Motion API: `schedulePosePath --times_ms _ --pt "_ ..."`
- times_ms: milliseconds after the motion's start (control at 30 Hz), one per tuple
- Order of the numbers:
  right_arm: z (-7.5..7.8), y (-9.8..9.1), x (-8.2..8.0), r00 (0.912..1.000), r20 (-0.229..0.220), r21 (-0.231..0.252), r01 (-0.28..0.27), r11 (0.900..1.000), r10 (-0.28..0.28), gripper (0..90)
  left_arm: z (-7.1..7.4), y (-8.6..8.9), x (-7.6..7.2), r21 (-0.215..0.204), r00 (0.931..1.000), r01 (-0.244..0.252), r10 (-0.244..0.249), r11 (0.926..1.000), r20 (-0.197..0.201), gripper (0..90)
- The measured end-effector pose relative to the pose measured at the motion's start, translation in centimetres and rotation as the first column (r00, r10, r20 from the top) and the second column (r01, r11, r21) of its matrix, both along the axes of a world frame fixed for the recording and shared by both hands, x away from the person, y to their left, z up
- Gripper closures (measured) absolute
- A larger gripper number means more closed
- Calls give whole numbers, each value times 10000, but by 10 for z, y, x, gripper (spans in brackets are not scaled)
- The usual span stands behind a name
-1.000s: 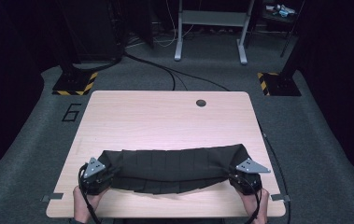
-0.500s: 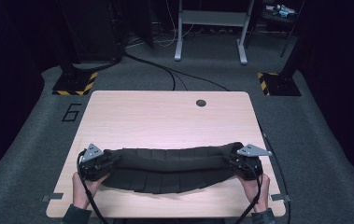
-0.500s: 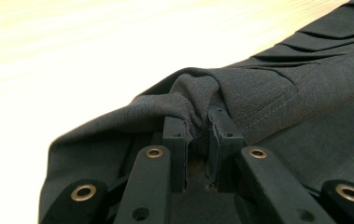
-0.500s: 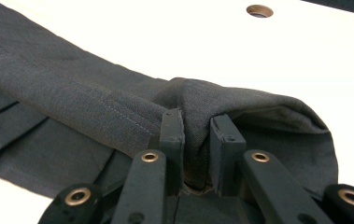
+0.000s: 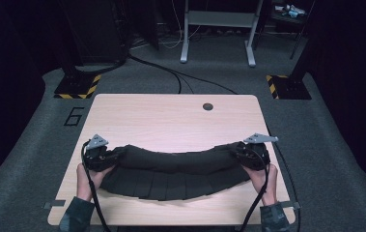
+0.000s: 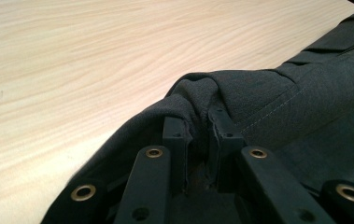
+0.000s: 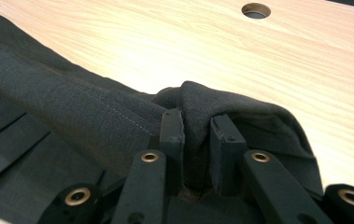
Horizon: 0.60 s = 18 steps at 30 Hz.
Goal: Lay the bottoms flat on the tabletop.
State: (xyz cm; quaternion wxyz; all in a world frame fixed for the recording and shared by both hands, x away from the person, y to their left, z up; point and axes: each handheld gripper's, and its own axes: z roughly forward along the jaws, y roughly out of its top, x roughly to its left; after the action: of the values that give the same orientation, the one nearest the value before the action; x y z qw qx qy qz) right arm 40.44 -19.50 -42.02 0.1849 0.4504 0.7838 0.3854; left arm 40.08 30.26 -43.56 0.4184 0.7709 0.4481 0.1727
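Observation:
A dark pleated cloth (image 5: 171, 171) stretches across the near half of the wooden table (image 5: 171, 121). Its top edge hangs lifted between both grippers and sags in the middle, while the pleated lower part lies on the table. My left gripper (image 5: 104, 155) is shut on the cloth's left end, where dark fabric (image 6: 240, 102) is bunched between the pads (image 6: 177, 135). My right gripper (image 5: 248, 152) is shut on the right end, with a fold of cloth (image 7: 202, 107) pinched between its pads (image 7: 172, 130). A hand holds each gripper from the near edge.
A round cable hole (image 5: 207, 106) sits near the table's far edge. Beyond the table stand a metal frame (image 5: 217, 34), floor cables (image 5: 171, 72) and striped bases (image 5: 77, 87). A figure 6 (image 5: 74, 116) is marked on the floor at left.
Both grippers have risen and moved away from the near edge, carrying the cloth's top edge with them. The cloth now arcs up from the table instead of lying flat.

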Motion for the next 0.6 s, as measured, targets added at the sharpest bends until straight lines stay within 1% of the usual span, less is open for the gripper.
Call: schedulePosePath --times_ms 33,67,133,167,200,233,267,300,333,367,400,433,467,500,533,567,600 --pt "2 0 6 9999 -158 39 4 10000 -4 772 1 0 3 61 10000 40 -39 10000 -40 793" --pt "3 -1 11 9998 -215 1 -49 10000 49 771 2 0 6 66 10000 11 -11 10000 -42 792" --pt "5 -1 23 9989 -461 15 -59 10000 59 770 4 -1 17 203 9998 17 -13 9998 -174 791" --pt "6 -1 31 9979 -646 18 -28 10000 29 769 4 -2 21 189 9999 -39 42 9998 -152 791" --pt "6 -1 36 9974 -717 55 18 10000 -14 769 4 -2 25 190 9998 -39 43 9998 -191 790" --pt "7 0 42 9967 -809 55 24 10000 -19 768 4 -2 33 192 9995 -92 97 9998 -298 790" --pt "8 1 52 9957 -928 13 67 10000 -66 766 3 -2 39 98 9992 -148 151 9998 -380 789" --pt "8 2 60 9946 -1023 -13 165 9999 -165 764 3 -1 46 45 9984 -155 157 9999 -546 789" --pt "8 3 68 9931 -1148 -15 256 9997 -256 761 1 -1 55 -71 9976 -332 327 9994 -604 787" --pt "7 4 79 9921 -1190 61 409 9991 -399 754 0 0 60 -123 9974 -376 368 9992 -618 782" --pt "6 5 85 9929 -1096 71 481 9988 -470 744 0 0 65 -113 9962 -475 466 9988 -733 776" --pt "5 6 91 9930 -1027 11 590 9983 -586 726 -1 0 73 160 9942 -769 779 9969 -740 756" --pt "2 9 100 9914 -1026 -40 819 9966 -818 686 -3 -1 78 512 9925 -1000 1033 9937 -661 715" --pt "-1 12 106 9878 -1108 -80 1088 9940 -1090 651 -5 -2 81 660 9887 -1335 1375 9888 -593 664" --pt "-4 13 110 9857 -1085 -198 1279 9916 -1293 594 -6 -2 82 678 9861 -1493 1536 9865 -630 594" --pt "-5 14 111 9843 -964 -290 1457 9889 -1479 497 -7 -1 81 653 9847 -1597 1636 9850 -599 514" --pt "-7 13 111 9824 -875 -245 1636 9862 -1651 442 -8 -1 79 622 9839 -1643 1680 9845 -616 462"
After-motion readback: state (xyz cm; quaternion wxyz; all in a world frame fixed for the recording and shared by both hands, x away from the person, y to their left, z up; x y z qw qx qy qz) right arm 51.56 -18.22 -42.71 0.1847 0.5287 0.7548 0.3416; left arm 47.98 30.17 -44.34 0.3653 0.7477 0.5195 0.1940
